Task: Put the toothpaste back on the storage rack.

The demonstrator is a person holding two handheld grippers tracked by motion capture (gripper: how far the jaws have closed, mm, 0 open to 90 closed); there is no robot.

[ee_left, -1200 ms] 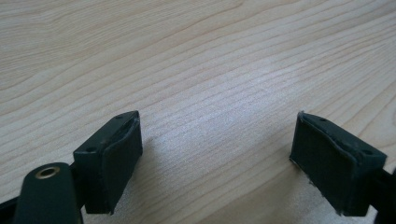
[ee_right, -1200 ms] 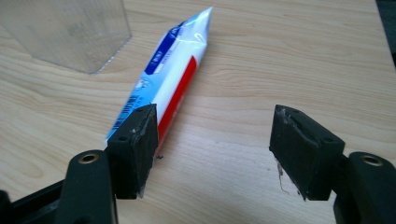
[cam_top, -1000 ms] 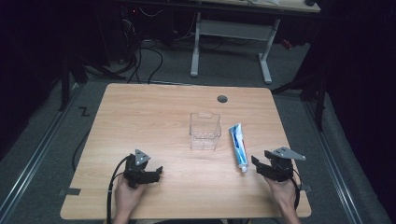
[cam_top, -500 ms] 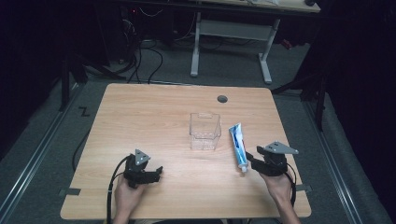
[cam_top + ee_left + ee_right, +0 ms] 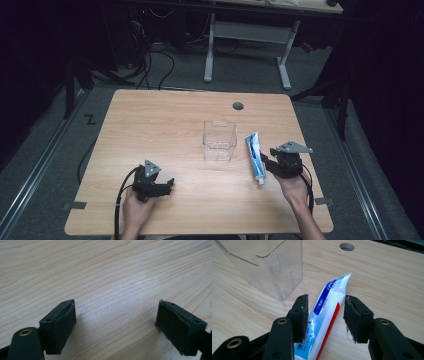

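Pale wood-grain tabletop with a round cable hole near its far edge; dark floor, cables and a second desk frame beyond. We read the step in hand as the pick-up of the toothpaste tube, which lies flat on the wood just to the right of the clear plastic container, close beside it though we cannot tell whether the two touch. The tube's crimped end points away from us and its cap end lies nearest the person's edge. Our right gripper straddles the tube low down near the cap; in the right gripper view the tube runs up between the two black jaws, which have just been closing around it. The left pad sits against or almost against the tube's edge, while a strip of bare wood shows between the tube and the right pad, so we judge the grip not yet made. Our left gripper rests near the front left of the table, jaws wide apart over bare wood, holding nothing. Next move, as we judge it: finish closing until both pads bite, then lift and carry the tube leftward over the container's open top. The container stands upright and looks empty; we see straight through its ribbed walls to the table.
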